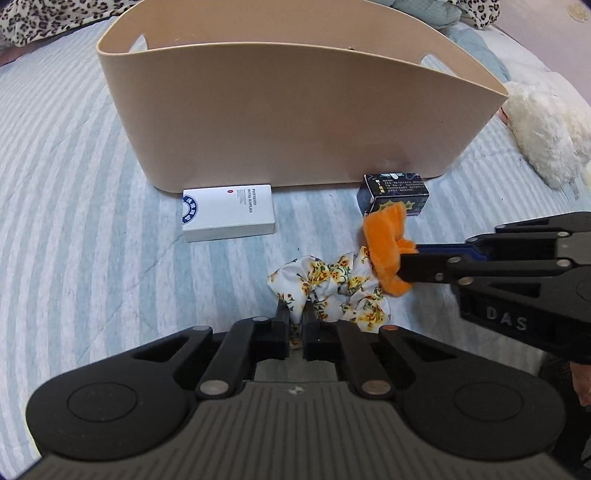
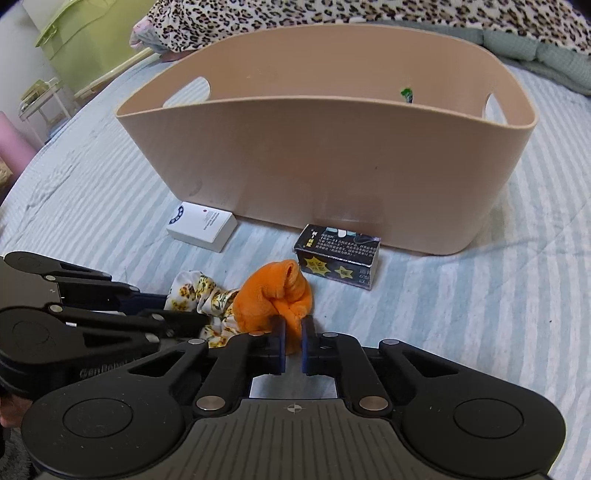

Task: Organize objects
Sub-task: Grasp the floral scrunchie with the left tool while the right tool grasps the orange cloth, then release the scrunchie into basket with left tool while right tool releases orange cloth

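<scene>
A white floral scrunchie (image 1: 332, 288) lies on the striped bed, and my left gripper (image 1: 294, 321) is shut on its near edge. An orange scrunchie (image 1: 386, 243) lies beside it, and my right gripper (image 2: 293, 332) is shut on it. In the right wrist view the orange scrunchie (image 2: 275, 295) sits before the jaws and the floral scrunchie (image 2: 199, 295) is at its left, partly behind the left gripper (image 2: 184, 321). A beige basket (image 1: 295, 122) stands behind, also in the right wrist view (image 2: 332, 173).
A white box (image 1: 227, 212) and a dark box (image 1: 397, 194) lie against the basket's front wall. A fluffy white item (image 1: 543, 129) lies at right. A small green thing (image 2: 406, 94) shows inside the basket. A leopard blanket (image 2: 332, 14) lies behind.
</scene>
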